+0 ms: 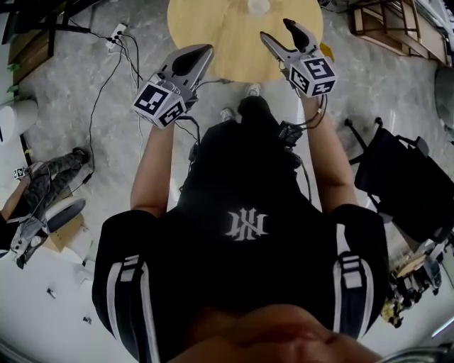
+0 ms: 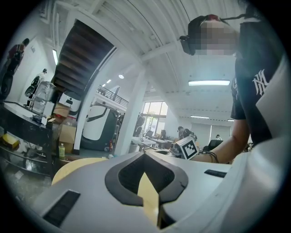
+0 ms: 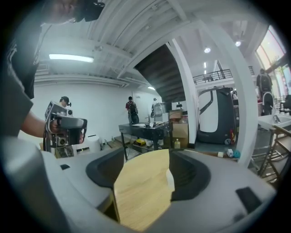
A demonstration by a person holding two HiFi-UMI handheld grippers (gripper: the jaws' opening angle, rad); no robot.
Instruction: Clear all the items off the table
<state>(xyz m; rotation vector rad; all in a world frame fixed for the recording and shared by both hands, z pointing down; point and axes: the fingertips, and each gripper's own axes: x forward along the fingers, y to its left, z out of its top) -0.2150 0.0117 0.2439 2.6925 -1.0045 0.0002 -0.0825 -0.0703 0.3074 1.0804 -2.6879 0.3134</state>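
Note:
A round wooden table lies ahead of me at the top of the head view. One white object stands on it near the far edge, cut off by the frame. My left gripper hovers over the table's near left rim with its jaws together and nothing in them. My right gripper is above the near right rim, fingers spread apart and empty. Between the right gripper's jaws only the table top shows. Only a thin wedge of table shows behind the left gripper's closed tips.
A black chair stands to my right. Cables and a power strip run over the floor at the left. Wooden frames lie at the top right. A dark workbench and a white pillar stand beyond the table.

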